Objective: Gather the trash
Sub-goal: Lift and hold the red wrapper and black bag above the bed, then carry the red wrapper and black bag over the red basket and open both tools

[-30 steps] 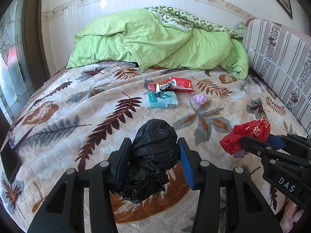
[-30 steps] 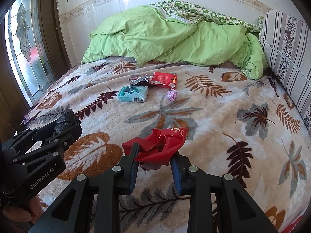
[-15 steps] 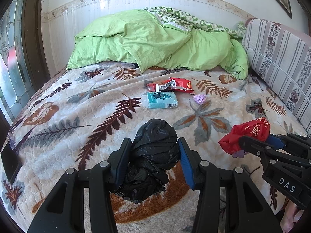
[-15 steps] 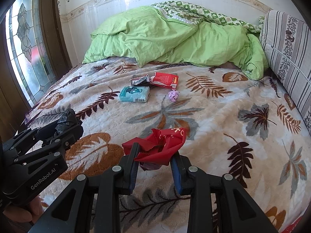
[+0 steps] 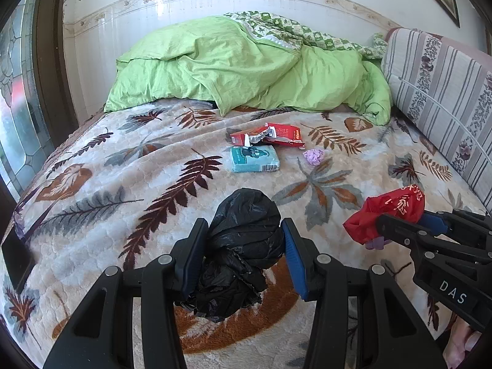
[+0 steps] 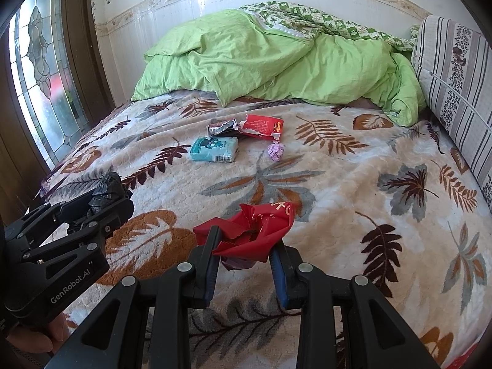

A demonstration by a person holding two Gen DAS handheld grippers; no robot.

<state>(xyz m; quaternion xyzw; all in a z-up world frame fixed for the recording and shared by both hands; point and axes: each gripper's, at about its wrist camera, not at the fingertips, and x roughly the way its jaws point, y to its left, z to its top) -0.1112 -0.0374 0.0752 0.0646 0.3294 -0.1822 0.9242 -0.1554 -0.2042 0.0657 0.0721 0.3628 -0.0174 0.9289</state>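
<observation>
Here the left gripper [image 5: 244,253] clenches a crumpled black bag [image 5: 243,246], the right gripper [image 6: 246,256] a wrinkled red bag [image 6: 249,230].

Place: a home bedroom.
Bed: a leaf-patterned blanket [image 5: 129,184] covers it.
Bedding: a rumpled green duvet [image 6: 276,61] is heaped at the far end.
Side: a striped floral cushion [image 5: 436,92].
Window: stained glass [image 6: 37,70] in a dark wooden frame.

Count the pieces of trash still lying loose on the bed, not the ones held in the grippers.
4: a red carton, a silver foil wrapper left of it, a blue tissue pack in front, and a purple wad to its right. More may hide under the green quilt.
</observation>
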